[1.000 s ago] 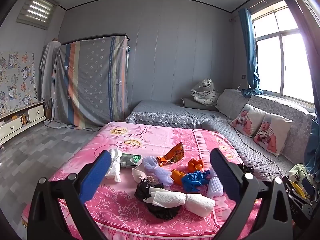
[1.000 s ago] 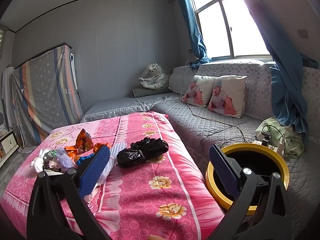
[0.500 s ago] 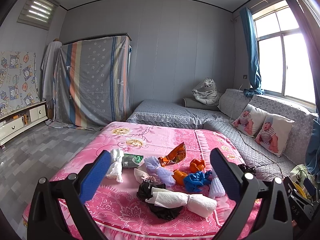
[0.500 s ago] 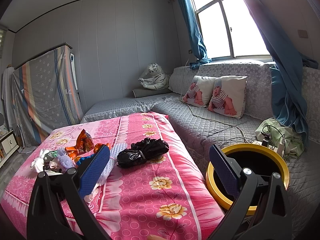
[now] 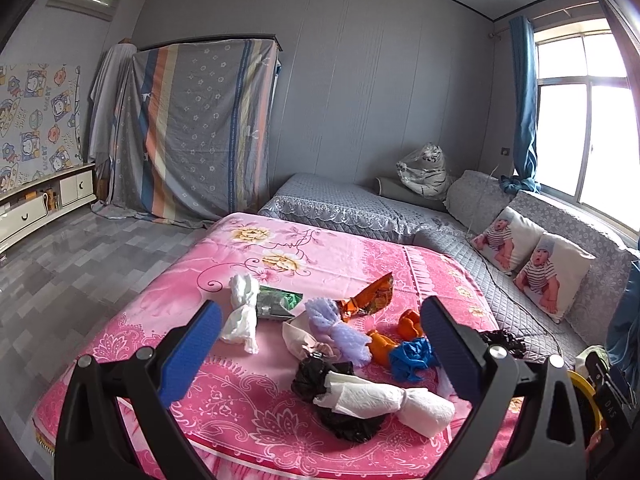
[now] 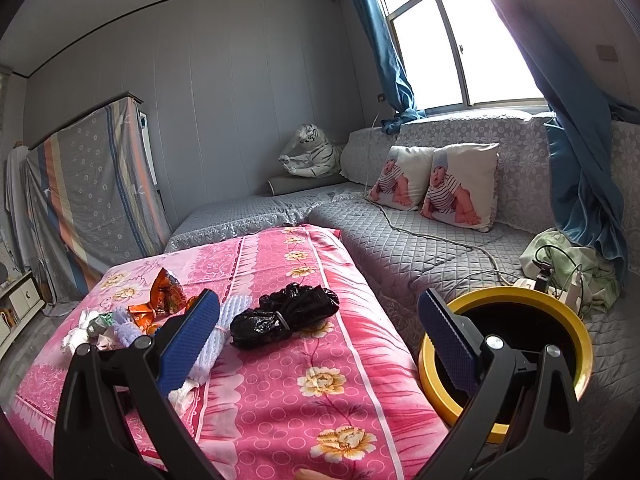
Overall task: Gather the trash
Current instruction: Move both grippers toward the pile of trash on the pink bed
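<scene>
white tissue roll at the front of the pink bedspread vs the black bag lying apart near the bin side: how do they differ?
Colour: the white tissue roll is matte white paper; the lone black bag is glossy black plastic.
Support: the tissue roll lies on top of another crumpled black bag; the lone black bag lies straight on the pink bedspread.
Company: the tissue roll is in the main litter cluster; the lone black bag lies apart, nearer the yellow-rimmed bin.
Shared: both elongated, crumpled, ungripped.

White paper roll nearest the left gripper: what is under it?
The white paper roll lies on a crumpled black plastic bag, itself on the pink cloth. Anything beneath the bag is hidden.
</scene>
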{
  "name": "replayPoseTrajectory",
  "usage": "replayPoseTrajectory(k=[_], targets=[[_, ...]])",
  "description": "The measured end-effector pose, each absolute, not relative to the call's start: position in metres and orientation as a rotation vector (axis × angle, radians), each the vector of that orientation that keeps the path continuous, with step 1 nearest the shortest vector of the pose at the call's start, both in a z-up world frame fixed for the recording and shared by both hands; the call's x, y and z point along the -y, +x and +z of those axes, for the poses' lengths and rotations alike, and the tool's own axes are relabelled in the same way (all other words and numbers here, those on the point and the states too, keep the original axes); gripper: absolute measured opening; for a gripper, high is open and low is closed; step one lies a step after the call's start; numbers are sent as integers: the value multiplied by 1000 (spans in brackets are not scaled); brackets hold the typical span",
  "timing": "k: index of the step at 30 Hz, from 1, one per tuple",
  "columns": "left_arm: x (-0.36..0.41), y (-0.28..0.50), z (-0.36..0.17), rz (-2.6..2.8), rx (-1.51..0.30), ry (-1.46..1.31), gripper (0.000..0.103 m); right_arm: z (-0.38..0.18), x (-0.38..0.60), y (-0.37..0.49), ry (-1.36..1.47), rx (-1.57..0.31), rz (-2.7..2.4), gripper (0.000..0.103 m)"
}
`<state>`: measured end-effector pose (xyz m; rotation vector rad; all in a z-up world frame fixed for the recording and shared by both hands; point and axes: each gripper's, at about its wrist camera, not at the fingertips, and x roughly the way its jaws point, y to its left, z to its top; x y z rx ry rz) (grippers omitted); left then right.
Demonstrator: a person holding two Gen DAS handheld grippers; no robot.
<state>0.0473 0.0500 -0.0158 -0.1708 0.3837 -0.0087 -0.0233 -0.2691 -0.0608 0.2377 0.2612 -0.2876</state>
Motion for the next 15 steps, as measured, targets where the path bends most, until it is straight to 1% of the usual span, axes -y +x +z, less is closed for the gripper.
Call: replayPoseTrajectory(k=[5, 8, 15], targets=[[-84, 71, -33, -82, -429, -209, 96, -62, 293, 15, 301, -290, -187, 95], [-99, 86, -47, -63, -476, -177, 96, -65, 299, 44, 244, -307, -206, 95], [-115, 125, -84, -96, -593, -127, 96, -93, 311, 107, 222, -483, -137, 95]])
